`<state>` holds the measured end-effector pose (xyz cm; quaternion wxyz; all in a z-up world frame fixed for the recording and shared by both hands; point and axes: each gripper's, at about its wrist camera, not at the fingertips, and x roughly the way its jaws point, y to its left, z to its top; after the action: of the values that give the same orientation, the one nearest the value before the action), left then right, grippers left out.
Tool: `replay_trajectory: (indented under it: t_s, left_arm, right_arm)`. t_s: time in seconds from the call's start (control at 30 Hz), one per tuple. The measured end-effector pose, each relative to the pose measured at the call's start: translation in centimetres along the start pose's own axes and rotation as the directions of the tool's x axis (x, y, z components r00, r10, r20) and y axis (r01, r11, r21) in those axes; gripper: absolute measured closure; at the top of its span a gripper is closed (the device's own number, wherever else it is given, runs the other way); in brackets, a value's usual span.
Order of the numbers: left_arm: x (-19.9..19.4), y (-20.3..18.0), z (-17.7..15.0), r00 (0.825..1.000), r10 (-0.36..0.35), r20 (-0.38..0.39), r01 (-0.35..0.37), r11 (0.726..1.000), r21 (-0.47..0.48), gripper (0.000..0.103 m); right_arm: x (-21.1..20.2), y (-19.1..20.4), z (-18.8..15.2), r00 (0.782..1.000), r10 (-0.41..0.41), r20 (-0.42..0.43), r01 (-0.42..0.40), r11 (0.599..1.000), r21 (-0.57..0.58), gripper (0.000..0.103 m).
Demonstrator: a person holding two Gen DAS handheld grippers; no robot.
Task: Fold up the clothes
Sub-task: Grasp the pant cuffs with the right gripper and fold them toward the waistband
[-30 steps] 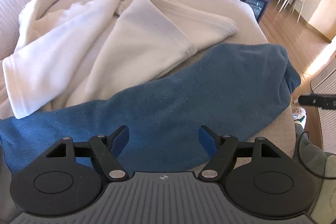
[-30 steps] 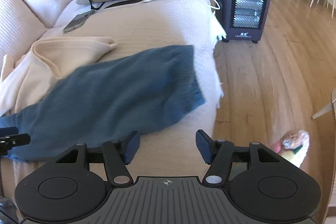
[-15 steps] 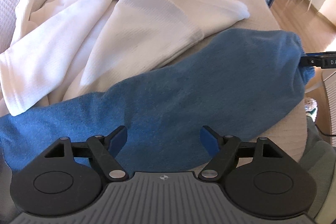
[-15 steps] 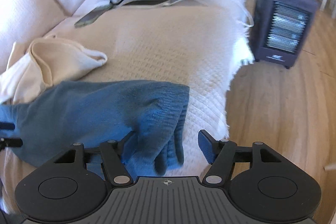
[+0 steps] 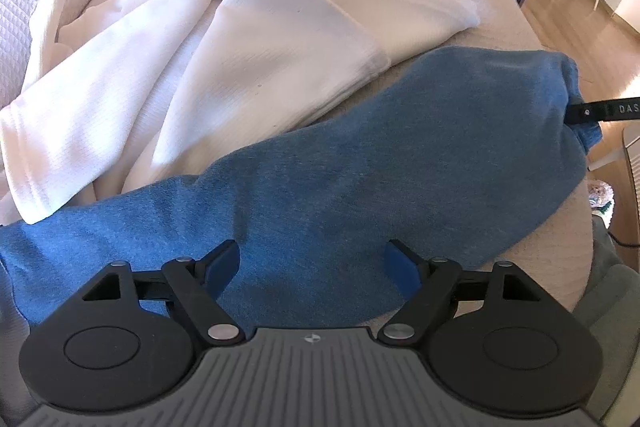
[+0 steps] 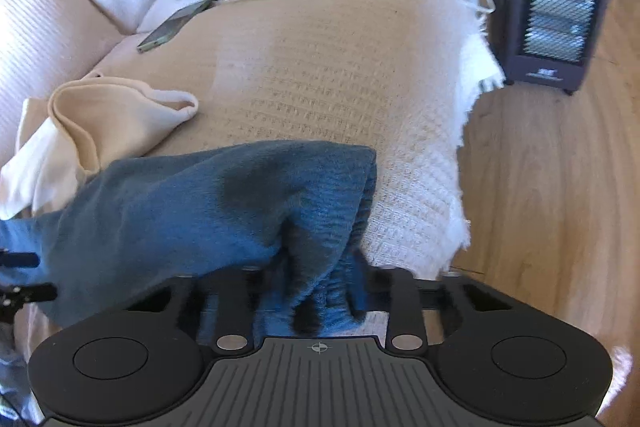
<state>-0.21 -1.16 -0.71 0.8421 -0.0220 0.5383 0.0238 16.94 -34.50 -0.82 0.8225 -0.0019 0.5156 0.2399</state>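
Blue fleece sleeve stretched across the couch between our two grippers

Our right gripper [image 6: 316, 291] is closing on the cuff end of the soft blue fleece garment [image 5: 360, 187] lying on the beige knit throw [image 6: 340, 67]; our left gripper [image 5: 312, 263] is opening, spread wide over the other end, beside a cream ribbed top [image 5: 260, 59]

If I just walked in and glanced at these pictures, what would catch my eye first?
A long blue garment stretched across the beige sofa cover. Its cuffed end is bunched between the closing jaws of the right hand-held gripper. Behind it lies a rumpled cream garment, and a dark heater stands on the wooden floor.
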Motion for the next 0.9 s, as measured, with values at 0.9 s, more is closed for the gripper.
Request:
replay_trajectory:
  t_s: [0.9]
  left_arm:
    - [-5.3,4.9,-5.0,0.986,-0.126,0.108,0.144,0.974,-0.173,0.021]
  right_arm:
    - [-14.1,12.6,-0.3,0.991,0.031,0.132,-0.023,0.998,-0.058,0.086]
